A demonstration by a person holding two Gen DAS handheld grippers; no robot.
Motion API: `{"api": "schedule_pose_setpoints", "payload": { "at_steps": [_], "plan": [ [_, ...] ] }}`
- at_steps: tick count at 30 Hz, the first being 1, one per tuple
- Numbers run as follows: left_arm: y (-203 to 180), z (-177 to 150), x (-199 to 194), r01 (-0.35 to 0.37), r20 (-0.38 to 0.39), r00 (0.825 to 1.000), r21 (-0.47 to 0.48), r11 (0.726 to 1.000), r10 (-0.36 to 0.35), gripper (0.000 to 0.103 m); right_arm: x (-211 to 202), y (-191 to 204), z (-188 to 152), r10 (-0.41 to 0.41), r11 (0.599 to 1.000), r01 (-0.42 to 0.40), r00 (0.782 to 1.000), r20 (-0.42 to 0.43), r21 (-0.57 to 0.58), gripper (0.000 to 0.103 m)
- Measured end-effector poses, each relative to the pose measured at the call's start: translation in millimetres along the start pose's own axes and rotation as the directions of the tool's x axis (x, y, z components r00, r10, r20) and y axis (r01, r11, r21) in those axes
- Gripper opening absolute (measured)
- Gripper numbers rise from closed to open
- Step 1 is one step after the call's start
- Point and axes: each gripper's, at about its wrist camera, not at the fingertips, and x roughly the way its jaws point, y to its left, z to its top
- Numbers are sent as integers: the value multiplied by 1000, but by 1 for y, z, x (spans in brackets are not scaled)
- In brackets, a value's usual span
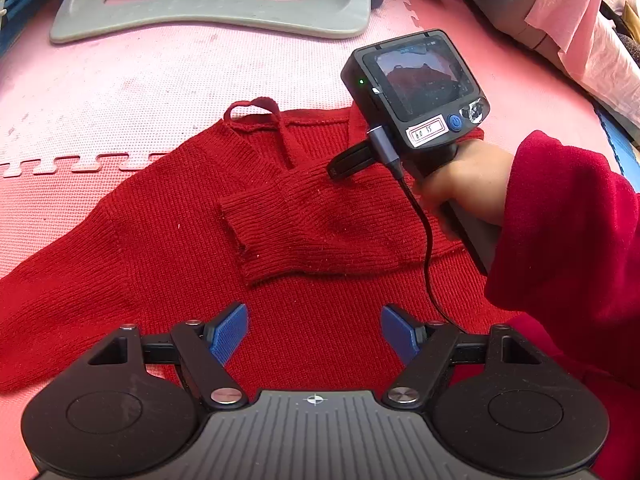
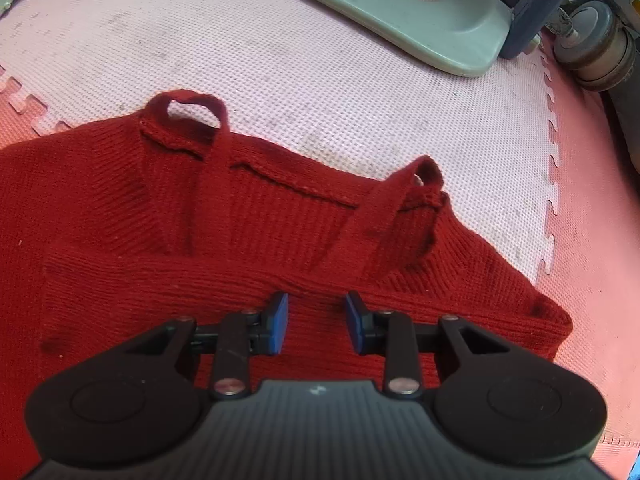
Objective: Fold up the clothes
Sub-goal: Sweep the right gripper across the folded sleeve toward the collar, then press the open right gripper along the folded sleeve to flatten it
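A red knitted sweater [image 1: 160, 240] [image 2: 120, 220] lies flat on a pink foam mat [image 1: 160, 80]. One sleeve [image 1: 312, 232] is folded across its chest, cuff toward the left. Two thin red straps [image 2: 188, 100] loop at the neckline. My left gripper [image 1: 314, 334] hovers open over the sweater's lower body, nothing between its blue pads. My right gripper [image 2: 316, 322] is over the folded sleeve near the neckline, its pads a narrow gap apart with flat knit showing below them. The left wrist view shows its screen unit [image 1: 420, 84] held by a hand in a red sleeve [image 1: 560, 220].
A grey-green plastic base [image 1: 208, 16] [image 2: 400, 12] lies on the mat beyond the neckline. A caster wheel [image 2: 596, 48] and blue frame stand at the far right. Pink cloth [image 1: 568, 12] hangs at the right edge. Bare mat surrounds the sweater.
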Motion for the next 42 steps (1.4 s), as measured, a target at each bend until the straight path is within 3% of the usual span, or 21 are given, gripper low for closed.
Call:
{"api": "schedule_pose_setpoints", "payload": {
  "at_steps": [10,17,24,27,31,42],
  "plan": [
    [6,-3,-7,-6,7,1000,12,1000,6,76,-3,51,1,73,995,-71,997,26,-64,32],
    [8,-6,-8,-11,5,1000,7,1000,11,76,-6,71,3,75,996,-73,996,38,-60,32],
    [6,-7,-11,-11,18,1000,7,1000,11,76,-30,39,-2,168,986,-168,984,66,-11,34],
    [5,-7,-11,-7,20,1000,7,1000,7,76,-32,15,-8,146,989,-147,987,59,10,34],
    [3,-5,-6,-3,17,1000,6,1000,3,76,-9,-13,-17,100,993,-99,995,-13,59,34],
    [-8,-10,-3,-14,17,1000,20,1000,14,76,0,-3,-29,105,988,-103,994,-6,112,34]
  ]
}}
